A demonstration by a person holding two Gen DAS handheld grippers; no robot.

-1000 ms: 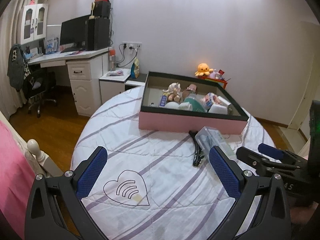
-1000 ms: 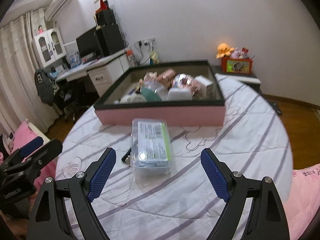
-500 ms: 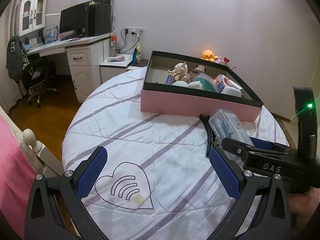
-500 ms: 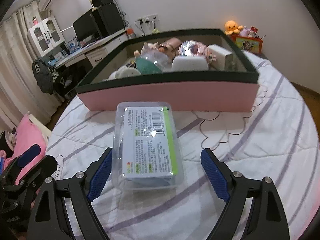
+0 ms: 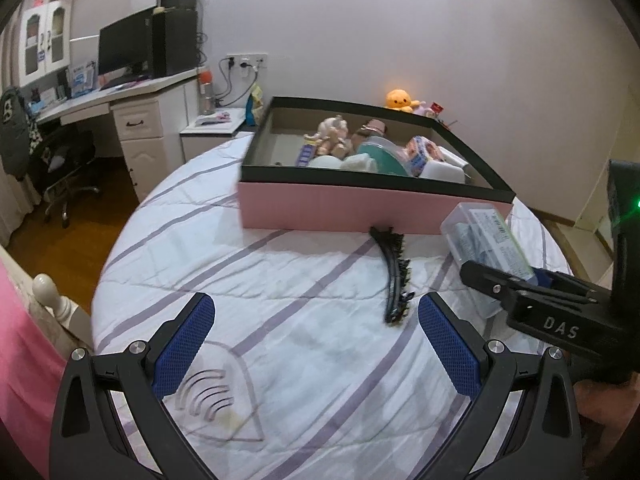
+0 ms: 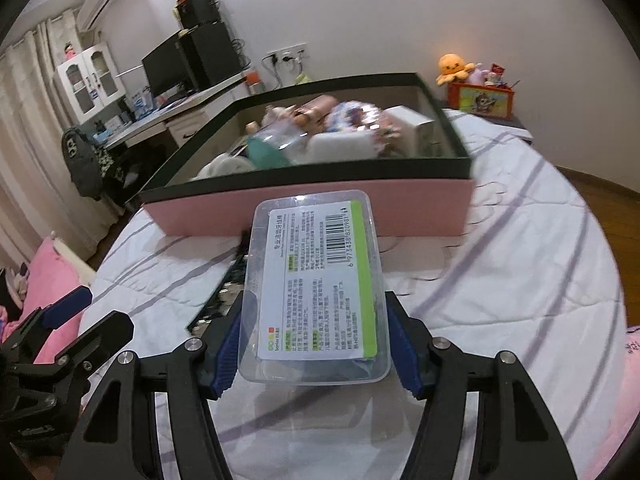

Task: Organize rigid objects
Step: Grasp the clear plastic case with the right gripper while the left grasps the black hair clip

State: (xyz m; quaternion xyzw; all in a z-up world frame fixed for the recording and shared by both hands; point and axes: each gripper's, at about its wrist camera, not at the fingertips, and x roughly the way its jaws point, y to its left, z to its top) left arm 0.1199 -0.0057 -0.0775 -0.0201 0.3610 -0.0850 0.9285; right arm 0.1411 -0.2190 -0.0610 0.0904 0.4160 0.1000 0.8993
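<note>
A clear plastic box (image 6: 316,272) with a green-and-white label lies on the striped bed cover, just in front of the pink storage box (image 6: 420,208). My right gripper (image 6: 316,320) straddles its near end; the jaws are closing and both blue pads touch its sides. In the left wrist view the same clear box (image 5: 480,232) shows at the right, with the right gripper (image 5: 500,280) on it. A black hair clip (image 5: 394,276) lies beside it. My left gripper (image 5: 314,320) hovers open over the cover, its right finger close to the clip. The pink box (image 5: 360,208) holds several items.
The round bed's cover (image 5: 240,272) drops off to wooden floor (image 5: 80,232) on the left. A bedpost knob (image 5: 48,286) and pink bedding (image 6: 48,276) stand at the near left. A desk with monitor (image 5: 124,52), a chair and an orange plush (image 5: 400,100) line the far wall.
My right gripper moved forward until the clear box sat between its fingers, then the jaws narrowed onto it. My left gripper moved down and toward the hair clip, still open.
</note>
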